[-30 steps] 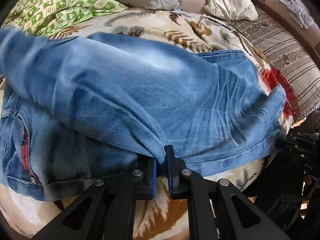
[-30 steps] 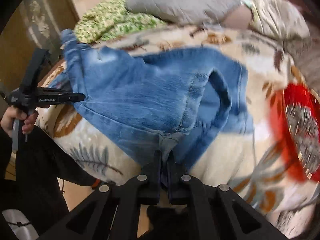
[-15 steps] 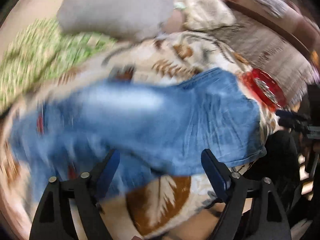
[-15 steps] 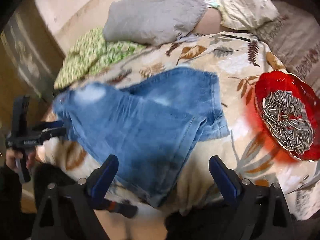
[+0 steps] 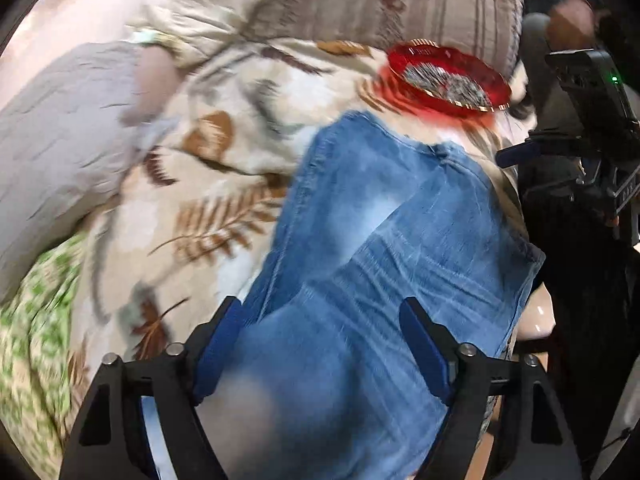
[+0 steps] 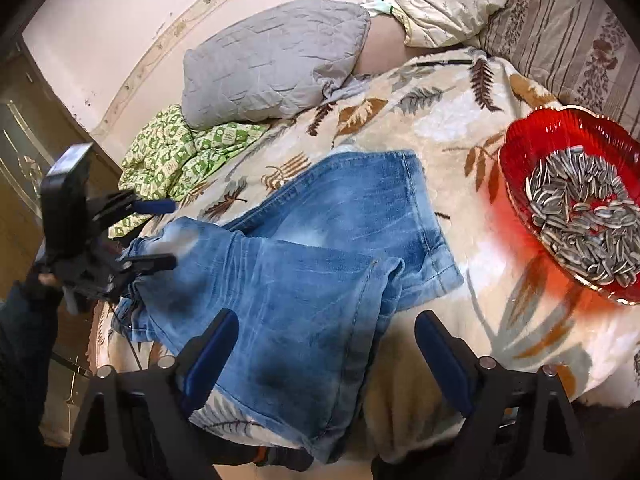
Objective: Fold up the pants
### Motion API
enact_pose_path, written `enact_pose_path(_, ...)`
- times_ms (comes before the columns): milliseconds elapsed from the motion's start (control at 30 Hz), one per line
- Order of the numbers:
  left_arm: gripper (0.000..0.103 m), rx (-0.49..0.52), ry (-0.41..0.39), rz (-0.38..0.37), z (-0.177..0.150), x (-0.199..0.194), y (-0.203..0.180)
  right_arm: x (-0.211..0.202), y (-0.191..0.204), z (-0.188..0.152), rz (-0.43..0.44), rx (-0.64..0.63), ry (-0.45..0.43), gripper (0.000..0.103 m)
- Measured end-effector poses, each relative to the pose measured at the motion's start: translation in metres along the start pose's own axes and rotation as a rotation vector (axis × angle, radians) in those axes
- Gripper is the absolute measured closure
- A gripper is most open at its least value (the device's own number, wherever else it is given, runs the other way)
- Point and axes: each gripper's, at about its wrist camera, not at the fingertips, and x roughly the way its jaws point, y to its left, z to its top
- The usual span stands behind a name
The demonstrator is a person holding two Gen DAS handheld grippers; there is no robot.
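Leaf-print blanket (image 6: 432,120) covers the bed; jeans (image 6: 304,256) lie on it near the front edge, doubled over, one hem hanging off the edge. Red bowl (image 6: 520,152) of seeds sits just beside them, so sweep wide of it. Denim looks heavy, floppy, not slippery: likely holds a crease, sags if lifted by one point. Best grab thick hems or the waistband, two corners at once. Left gripper (image 5: 320,344) and right gripper (image 6: 324,352) both spread, jaws just closing slightly after release, nothing pinched.
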Motion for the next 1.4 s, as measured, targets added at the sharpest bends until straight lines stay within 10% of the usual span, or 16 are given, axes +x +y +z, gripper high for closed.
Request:
enact_pose_path(100,0.047,0.091,0.061,-0.069,0.012,0.021,-0.007,0.01,-0.004,-0.002,0.0,0.012,0.019,0.019)
enact_pose_path(267,0.048,0.18,0.166,-0.117,0.017,0.056,-0.013,0.027,-0.016,-0.002,-0.005,0.051,0.046,0.025)
enact_pose_path(433,0.072,0.2,0.224,-0.162,0.012,0.073,-0.018,0.046,-0.019,-0.006,-0.028,0.033,0.103,0.069)
enact_pose_path(600,0.093,0.189,0.203,-0.18,0.004,0.063,-0.024,0.039,-0.012,-0.008,-0.025,0.001,0.088,0.083)
enact_pose_path(1033,0.097,-0.004,-0.078,-0.067,0.021,-0.011,0.015,-0.012,0.031,0.058,-0.165,-0.249,-0.067,0.084)
enact_pose_path(1300,0.096,-0.145,0.092,-0.028,0.032,0.068,0.034,0.073,-0.012,0.108,-0.243,-0.189,0.169,0.083)
enact_pose_path(1400,0.071,-0.155,0.135,0.02,0.027,0.082,0.027,0.092,-0.024,0.099,-0.317,-0.179,0.225,0.064)
